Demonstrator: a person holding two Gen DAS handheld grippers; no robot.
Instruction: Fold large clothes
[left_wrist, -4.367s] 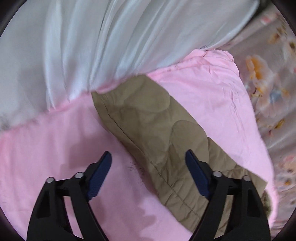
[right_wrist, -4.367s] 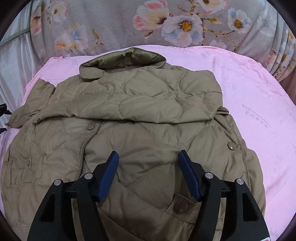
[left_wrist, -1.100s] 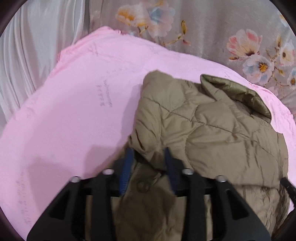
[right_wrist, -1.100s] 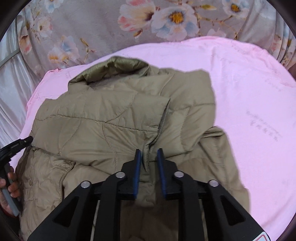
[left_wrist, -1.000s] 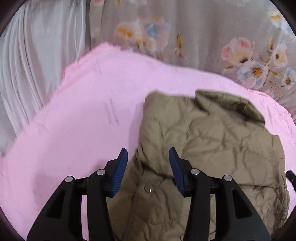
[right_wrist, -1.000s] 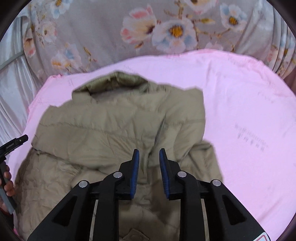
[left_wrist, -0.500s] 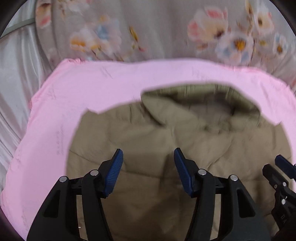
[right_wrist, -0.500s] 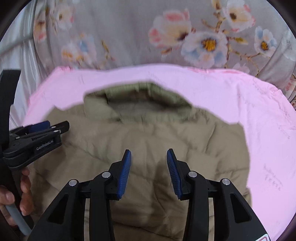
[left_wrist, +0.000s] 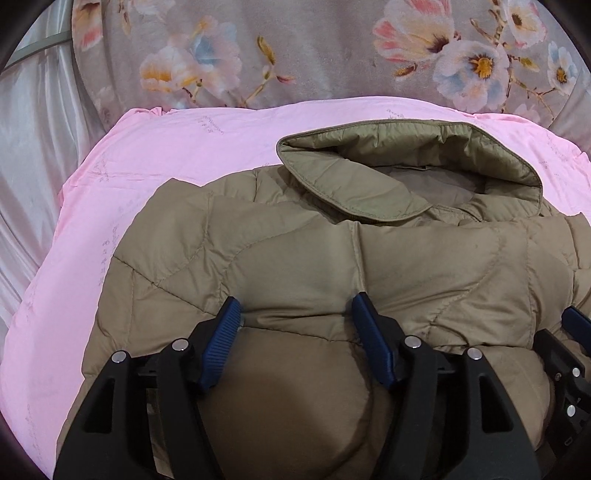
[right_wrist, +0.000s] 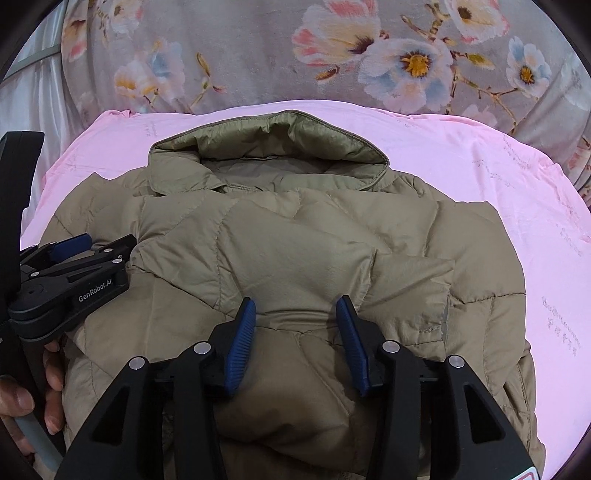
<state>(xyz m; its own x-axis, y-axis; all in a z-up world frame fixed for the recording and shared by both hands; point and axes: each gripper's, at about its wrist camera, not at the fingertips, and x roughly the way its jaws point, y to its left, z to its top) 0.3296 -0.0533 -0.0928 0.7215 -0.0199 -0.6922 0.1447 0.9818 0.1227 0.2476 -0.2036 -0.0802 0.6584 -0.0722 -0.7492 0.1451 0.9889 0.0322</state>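
Since the earlier frames our jacket (right_wrist: 295, 266) has gone from spread out with sleeves out to a compact bundle, lower half brought up over the chest, collar (right_wrist: 269, 147) at the far edge of the pink sheet (right_wrist: 480, 173). It sits mid-sheet, nearer the left edge. We judge the bottom-up fold done and this the release. Left gripper (left_wrist: 297, 310) jaws are opening, nothing pinched, quilted fabric just bulging between them. Right gripper (right_wrist: 295, 314) likewise opening and free of cloth. Next move probably calls for pressing the puffy top layer flat or squaring the edges. Material: olive quilted nylon, padded, wavy stitch lines, soft and springy, so it may unfold. Floral cover (right_wrist: 369, 55) lies behind.
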